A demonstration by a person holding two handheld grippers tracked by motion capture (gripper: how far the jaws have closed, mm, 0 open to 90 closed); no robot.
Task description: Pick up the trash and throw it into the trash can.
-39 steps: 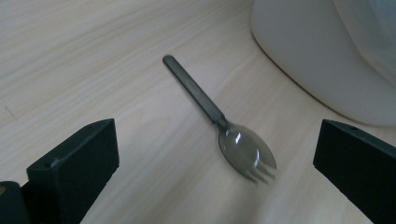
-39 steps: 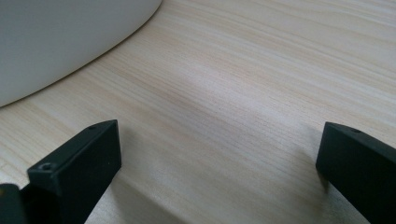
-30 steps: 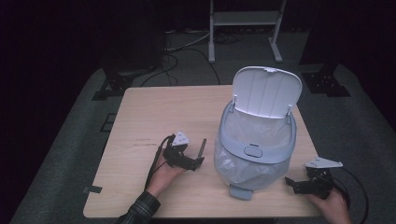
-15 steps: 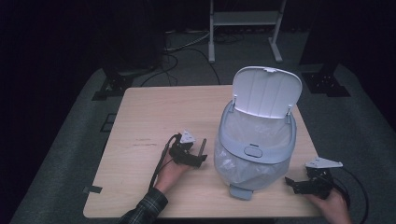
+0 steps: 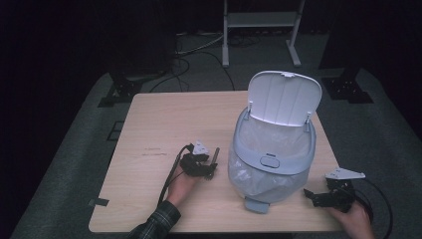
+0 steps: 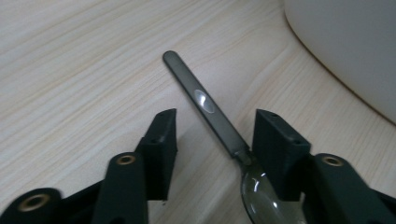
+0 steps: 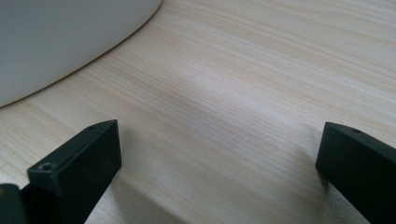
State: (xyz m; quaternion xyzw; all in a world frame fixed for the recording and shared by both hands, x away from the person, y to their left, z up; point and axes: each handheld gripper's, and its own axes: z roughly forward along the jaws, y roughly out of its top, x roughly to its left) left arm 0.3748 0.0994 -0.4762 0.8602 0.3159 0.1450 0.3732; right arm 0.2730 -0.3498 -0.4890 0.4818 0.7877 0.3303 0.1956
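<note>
Spoon [image 6: 212, 109] lay flat on counter [image 5: 164, 124] beside lidded bin [image 5: 272, 154], its neck between left tool [image 6: 212, 140] jaws, which had just been closing, not yet clamped. Right tool [image 7: 215, 154] stood apart, empty. Risk: thin handle lying askew could slip or pivot out as jaws meet
</note>
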